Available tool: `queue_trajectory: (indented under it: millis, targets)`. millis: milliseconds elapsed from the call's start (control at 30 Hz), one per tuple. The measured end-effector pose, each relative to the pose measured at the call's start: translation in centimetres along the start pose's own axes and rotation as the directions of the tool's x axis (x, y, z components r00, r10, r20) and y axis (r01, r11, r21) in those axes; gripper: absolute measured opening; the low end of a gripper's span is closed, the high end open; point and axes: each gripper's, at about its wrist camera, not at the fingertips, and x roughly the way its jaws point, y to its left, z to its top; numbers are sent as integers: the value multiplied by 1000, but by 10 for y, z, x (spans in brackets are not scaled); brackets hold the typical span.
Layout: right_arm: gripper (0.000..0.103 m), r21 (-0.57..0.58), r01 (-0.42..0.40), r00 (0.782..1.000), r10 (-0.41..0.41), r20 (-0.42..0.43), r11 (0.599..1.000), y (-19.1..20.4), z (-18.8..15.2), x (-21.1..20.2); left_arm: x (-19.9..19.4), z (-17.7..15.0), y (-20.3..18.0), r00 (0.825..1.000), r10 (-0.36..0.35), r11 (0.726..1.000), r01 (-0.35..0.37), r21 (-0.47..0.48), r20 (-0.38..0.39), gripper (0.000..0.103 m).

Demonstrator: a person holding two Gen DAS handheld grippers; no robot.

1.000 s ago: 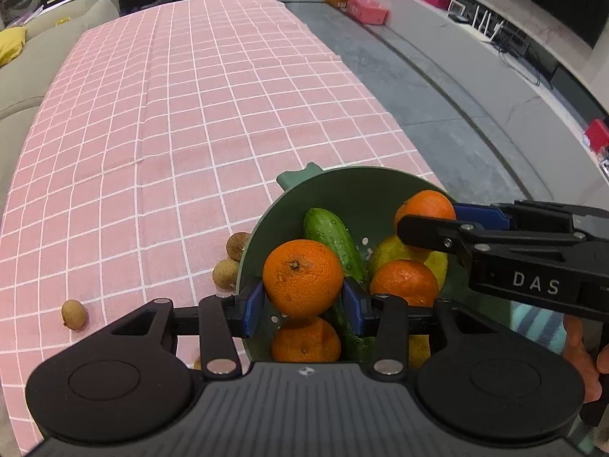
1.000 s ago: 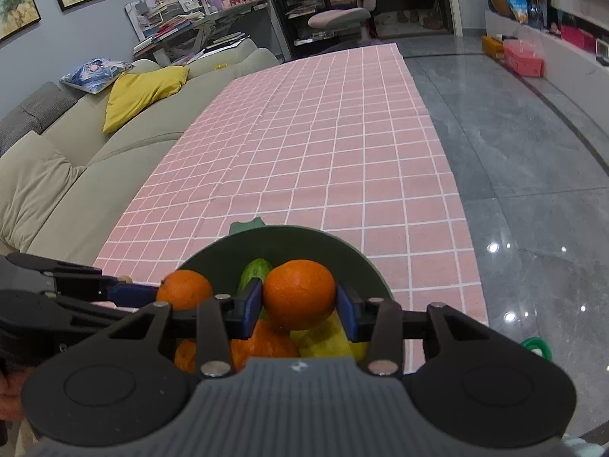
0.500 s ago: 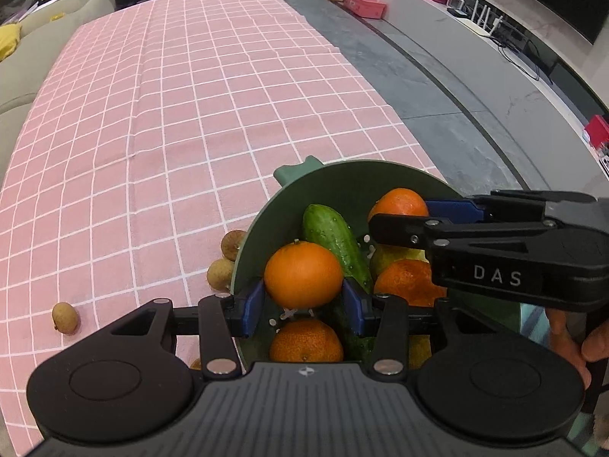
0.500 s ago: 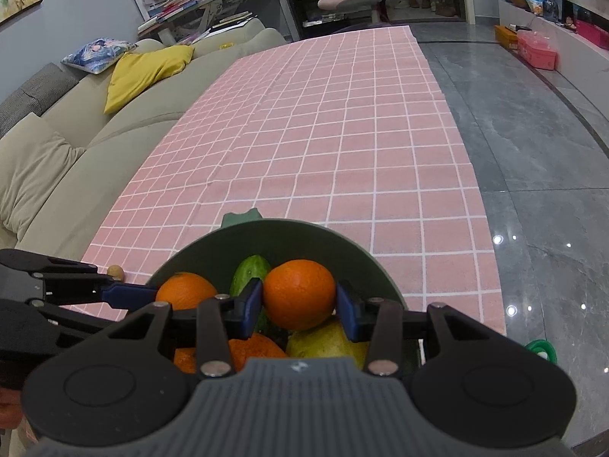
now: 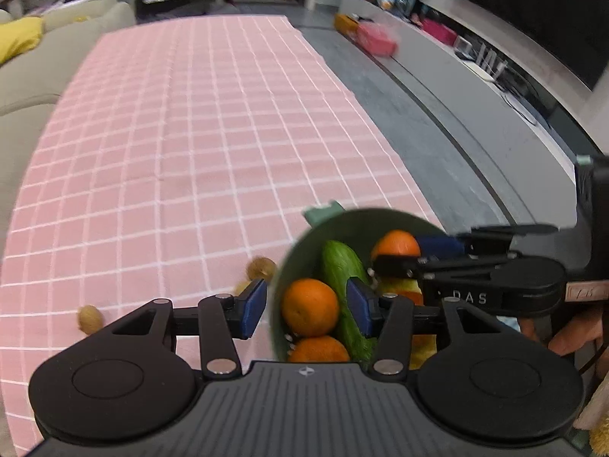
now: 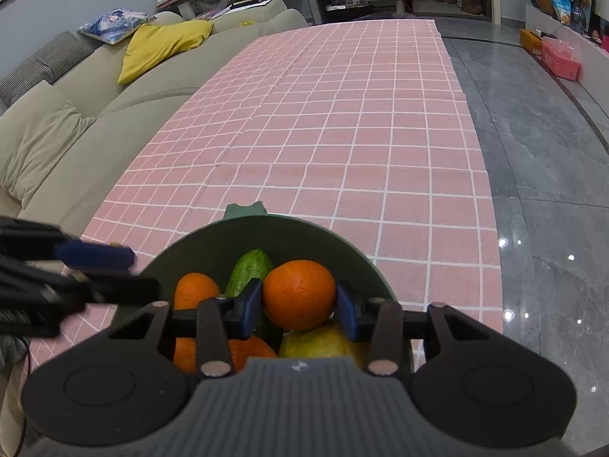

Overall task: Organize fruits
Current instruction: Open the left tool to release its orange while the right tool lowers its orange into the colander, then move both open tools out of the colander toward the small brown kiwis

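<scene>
The left gripper [image 5: 306, 306] is opening above the green bowl [image 5: 293, 266] — an orange [image 5: 310, 306] lies between its blue pads, apparently touching neither, though the view is blurred. The right gripper [image 6: 299, 306] pinches another orange [image 6: 298, 294] over the bowl's right side, beside the cucumber [image 6: 249, 268]. Small brown fruits [image 5: 90, 318] lie on the pink checked cloth [image 5: 190, 152] — left of the bowl.

Oranges [image 5: 310, 306] and cucumber [image 5: 342, 266] in bowl [image 5: 354, 221] (nuts [image 5: 90, 318] beside) on tablecloth [image 5: 190, 152]
</scene>
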Motion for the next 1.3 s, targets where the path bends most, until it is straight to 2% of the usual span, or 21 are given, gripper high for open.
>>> queue_trajectory:
  millis: [133, 400, 533, 667, 733, 867, 1000, 1100, 1300]
  targets:
    - [40, 17, -1, 1000, 1, -10, 1000, -1, 1, 5, -5, 0, 7, 999, 32, 999, -31, -34, 16, 58]
    - [41, 3, 9, 1000, -9, -15, 1000, 3, 4, 3, -6, -6, 22, 997, 80, 991, -81, -106, -15, 58]
    - [41, 8, 18, 1000, -18, -10, 1000, 4, 3, -3, -15, -8, 26, 995, 95, 990, -94, -106, -2, 58]
    - [41, 17, 33, 999, -33, 30, 999, 9, 3, -21, -31, -13, 27, 996, 74, 994, -70, -79, 47, 58]
    - [47, 29, 41, 997, -42, 62, 999, 14, 4, -33, -41, -16, 26, 994, 77, 996, -73, -57, 76, 58]
    - [49, 38, 73, 988, -77, 131, 997, 31, 0, -58, -59, -26, 26, 989, 92, 996, -91, -19, 115, 58]
    - [49, 52, 55, 982, -63, 178, 997, 54, -9, -77, -73, -37, 27, 985, 110, 993, -114, 26, 133, 58]
    - [58, 57, 48, 978, -58, 200, 997, 76, -16, -84, -86, -47, 28, 981, 114, 991, -124, 51, 159, 58]
    - [58, -29, 66, 968, -57, 244, 997, 125, -32, -92, -101, -62, 38, 975, 171, 984, -177, 36, 142, 58]
